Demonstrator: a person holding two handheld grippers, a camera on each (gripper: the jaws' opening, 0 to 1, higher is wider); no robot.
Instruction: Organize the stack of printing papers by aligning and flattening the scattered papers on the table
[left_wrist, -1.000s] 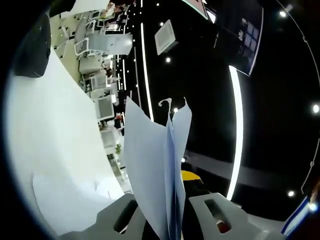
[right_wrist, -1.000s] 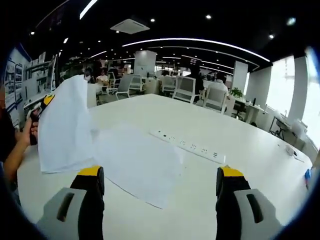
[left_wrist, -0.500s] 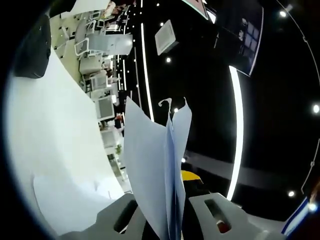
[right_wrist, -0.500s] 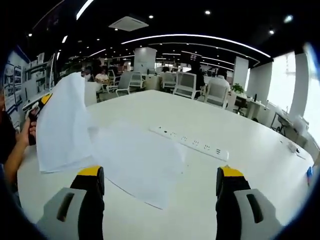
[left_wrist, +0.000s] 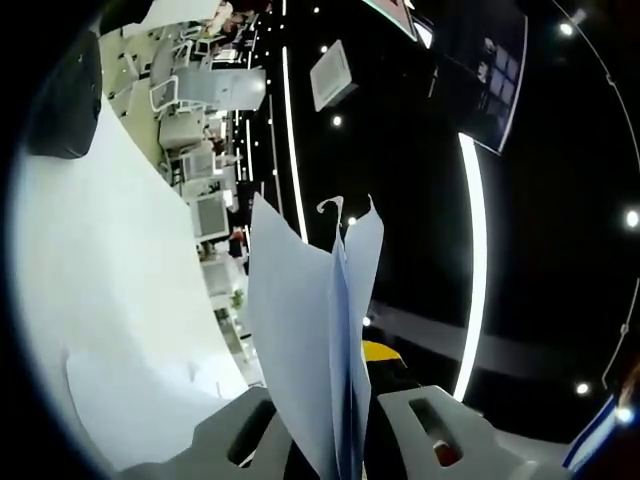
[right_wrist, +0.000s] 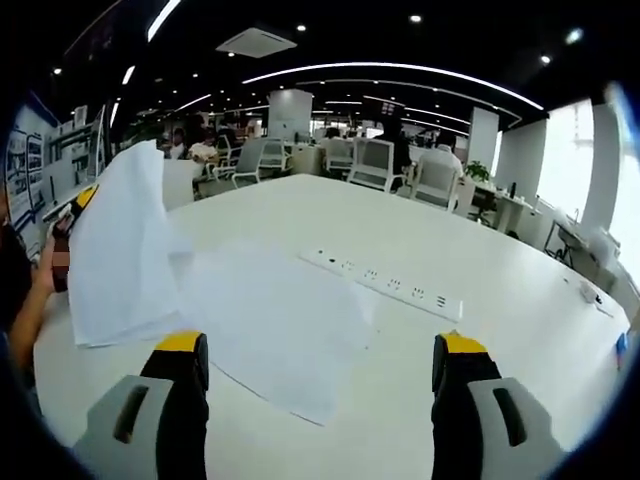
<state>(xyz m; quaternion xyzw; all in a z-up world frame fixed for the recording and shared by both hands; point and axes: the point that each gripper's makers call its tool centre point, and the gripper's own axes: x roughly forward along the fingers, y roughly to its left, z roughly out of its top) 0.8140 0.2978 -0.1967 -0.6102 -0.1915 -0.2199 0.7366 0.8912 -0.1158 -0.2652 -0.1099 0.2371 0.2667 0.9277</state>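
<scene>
- Left gripper view: you are pinching a sheaf of printing sheets (left_wrist: 318, 350) between the jaws of the left gripper (left_wrist: 335, 440), which are pressed together on the lower edge of the paper. The sheets are standing up from the jaws with their top corners curling apart. The camera is rolling hard, so the white table (left_wrist: 90, 300) is running up the left side.
- Judgement: you are in the gathering step; the held sheets are not yet squared with the rest.
- Hard to make out: how many sheets you are holding, and the exact pinch point, since the paper is covering it.
- Right gripper view: the right gripper (right_wrist: 320, 385) is hanging spread wide with nothing between its jaws, over the table (right_wrist: 520, 310). Loose sheets (right_wrist: 270, 330) are lying flat ahead, near a power strip (right_wrist: 385, 283). The lifted sheaf (right_wrist: 120, 250) is hanging at left, beside your hand (right_wrist: 48, 270).
- Next move, as a judgement: lowering the sheaf onto the flat sheets and using the free jaws to align edges.
- Cut off: the left gripper's jaws behind the paper.
</scene>
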